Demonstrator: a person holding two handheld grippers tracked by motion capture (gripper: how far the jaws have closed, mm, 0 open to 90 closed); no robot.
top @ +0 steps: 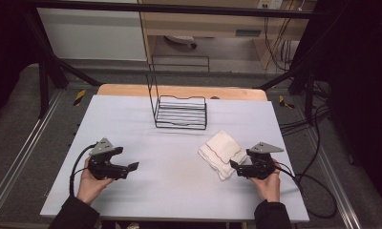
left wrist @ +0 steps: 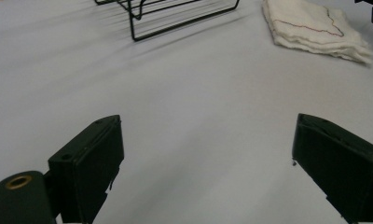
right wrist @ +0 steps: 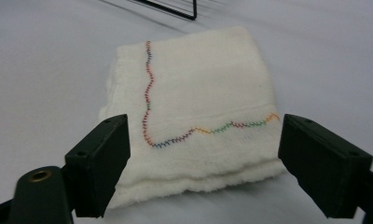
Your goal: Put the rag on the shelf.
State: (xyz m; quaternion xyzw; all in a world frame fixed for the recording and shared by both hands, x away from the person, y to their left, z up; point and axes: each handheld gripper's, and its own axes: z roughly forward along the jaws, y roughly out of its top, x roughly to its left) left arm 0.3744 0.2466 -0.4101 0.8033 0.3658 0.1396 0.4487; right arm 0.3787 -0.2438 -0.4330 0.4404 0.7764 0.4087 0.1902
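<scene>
Right gripper view: the right gripper (right wrist: 203, 154) stands wide, released, jaws flanking the near edge of the folded cloth (right wrist: 198, 107); whether the pads brush it is hard to tell, though nothing is pinched. Just beyond the cloth lies bare table (right wrist: 49, 60), then a corner of the wire rack (right wrist: 175, 9) farther off. High view: the left gripper (top: 127, 162) is also spread and empty, over open table well apart from the cloth (top: 222, 152). Free room lies between both grippers; the rack (top: 181, 112) stands far ahead.
</scene>
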